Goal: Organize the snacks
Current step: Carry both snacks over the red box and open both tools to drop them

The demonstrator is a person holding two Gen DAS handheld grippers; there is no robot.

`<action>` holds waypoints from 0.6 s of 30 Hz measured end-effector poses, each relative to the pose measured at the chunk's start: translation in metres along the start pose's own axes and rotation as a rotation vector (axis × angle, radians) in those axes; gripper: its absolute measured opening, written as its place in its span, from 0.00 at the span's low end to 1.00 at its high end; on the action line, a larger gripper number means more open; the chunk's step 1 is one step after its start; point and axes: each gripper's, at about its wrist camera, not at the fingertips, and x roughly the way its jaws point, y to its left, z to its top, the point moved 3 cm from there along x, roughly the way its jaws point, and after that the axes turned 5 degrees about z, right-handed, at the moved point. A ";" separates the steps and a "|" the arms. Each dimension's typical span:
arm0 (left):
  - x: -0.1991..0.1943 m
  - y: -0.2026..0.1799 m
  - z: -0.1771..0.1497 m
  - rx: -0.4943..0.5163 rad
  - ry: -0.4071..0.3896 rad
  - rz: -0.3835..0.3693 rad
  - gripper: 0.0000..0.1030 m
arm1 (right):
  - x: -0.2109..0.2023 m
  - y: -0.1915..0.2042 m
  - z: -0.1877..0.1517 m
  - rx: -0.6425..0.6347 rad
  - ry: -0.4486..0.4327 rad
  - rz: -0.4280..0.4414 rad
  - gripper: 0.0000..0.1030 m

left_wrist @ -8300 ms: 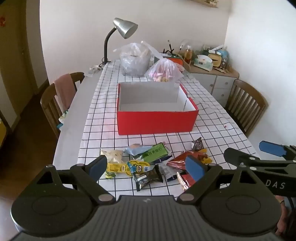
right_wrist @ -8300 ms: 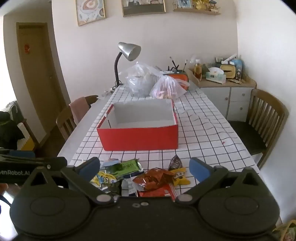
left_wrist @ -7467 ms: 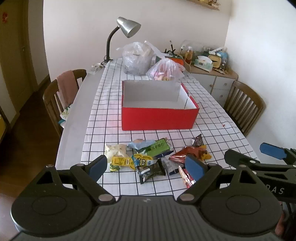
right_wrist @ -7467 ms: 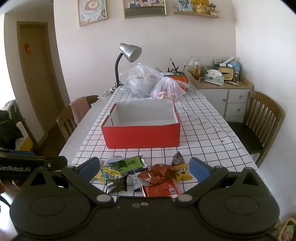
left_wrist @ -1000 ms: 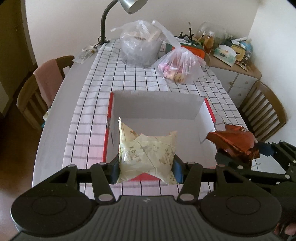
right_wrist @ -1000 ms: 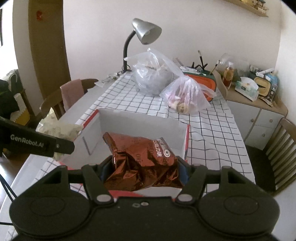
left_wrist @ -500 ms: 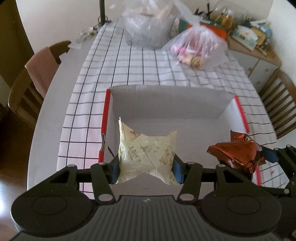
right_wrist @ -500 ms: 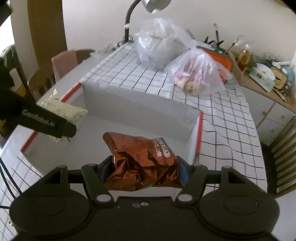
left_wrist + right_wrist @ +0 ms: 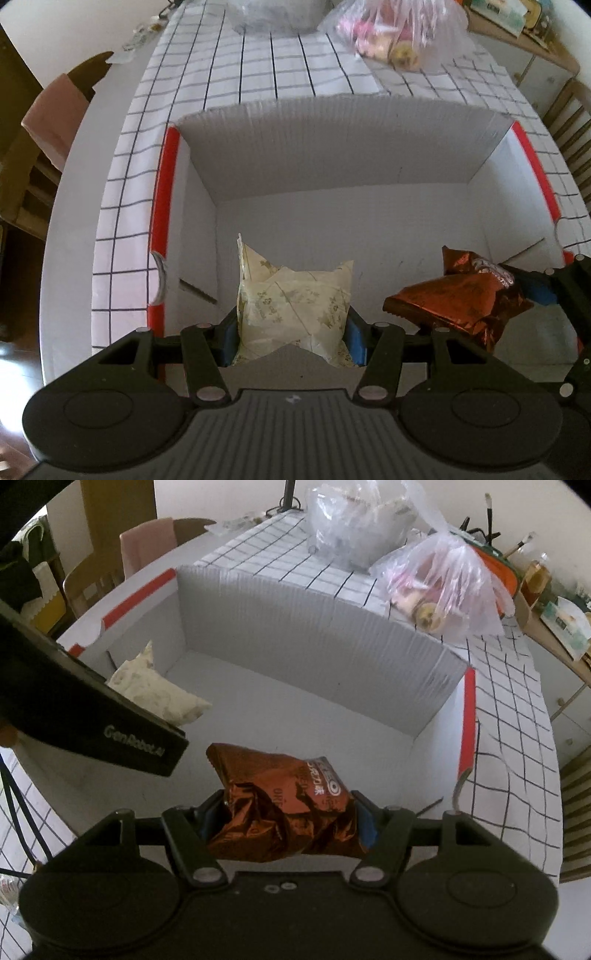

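Both grippers, left (image 9: 291, 332) pinching cream packet (image 9: 293, 302), right (image 9: 288, 823) pinching brown packet (image 9: 284, 808), are hovering inside red box (image 9: 162, 192); simultaneous release possibly causing collision.

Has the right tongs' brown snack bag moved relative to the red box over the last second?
Yes. The brown snack bag in the right tongs has gone forward over the red box's near wall, now above its floor.

The cream packet (image 9: 293, 308) hides the box floor (image 9: 369, 236) beneath it.
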 end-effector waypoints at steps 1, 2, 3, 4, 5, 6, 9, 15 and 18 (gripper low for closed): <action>0.002 -0.001 -0.001 0.004 0.004 -0.002 0.54 | 0.000 0.000 0.000 0.000 0.001 0.003 0.68; 0.003 -0.002 -0.002 0.008 0.007 -0.001 0.54 | 0.001 0.000 0.000 0.004 0.001 0.004 0.69; 0.004 -0.004 -0.003 0.011 0.009 0.002 0.54 | 0.001 0.001 -0.001 0.009 0.002 0.007 0.69; 0.005 -0.004 -0.004 0.013 0.009 0.002 0.54 | 0.000 0.001 -0.001 0.013 0.002 0.008 0.69; 0.005 -0.005 -0.005 0.014 0.011 0.000 0.55 | 0.000 0.002 -0.001 0.012 0.002 0.008 0.70; 0.006 -0.005 -0.006 0.013 0.014 -0.002 0.55 | -0.001 0.002 -0.001 0.011 0.000 0.004 0.70; 0.005 -0.004 -0.009 0.009 0.016 -0.001 0.55 | -0.003 0.001 0.001 0.017 -0.010 0.002 0.74; -0.011 0.000 -0.012 -0.004 -0.019 -0.016 0.60 | -0.023 0.000 0.003 0.022 -0.054 -0.004 0.81; -0.022 0.003 -0.014 -0.016 -0.044 -0.020 0.61 | -0.036 0.000 0.003 0.025 -0.079 -0.010 0.83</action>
